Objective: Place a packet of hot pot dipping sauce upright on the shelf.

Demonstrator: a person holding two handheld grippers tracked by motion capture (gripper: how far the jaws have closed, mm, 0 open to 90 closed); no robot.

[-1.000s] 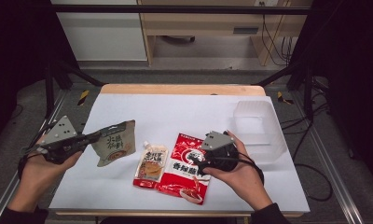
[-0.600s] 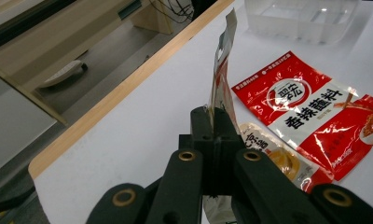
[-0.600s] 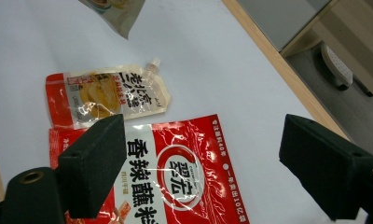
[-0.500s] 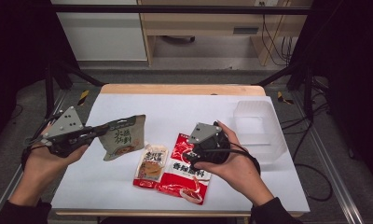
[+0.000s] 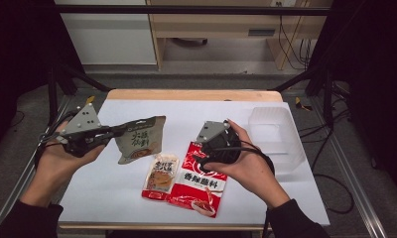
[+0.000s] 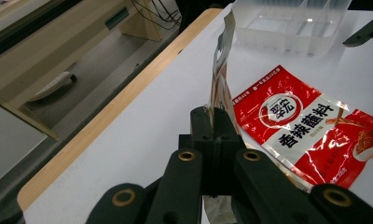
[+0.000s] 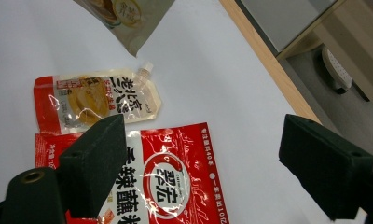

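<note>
On my left, the left gripper (image 5: 118, 131) holds a pouch (image 5: 139, 140) clear of the table (image 5: 107, 183). Right of it, my right gripper (image 5: 202, 148) hangs over the far end of the big sachet (image 5: 199, 184). A small sachet (image 5: 161, 176) lies touching that one's left side, nearer the pouch. The tray (image 5: 276, 136) sits at the far right, well apart from both sachets.
</note>
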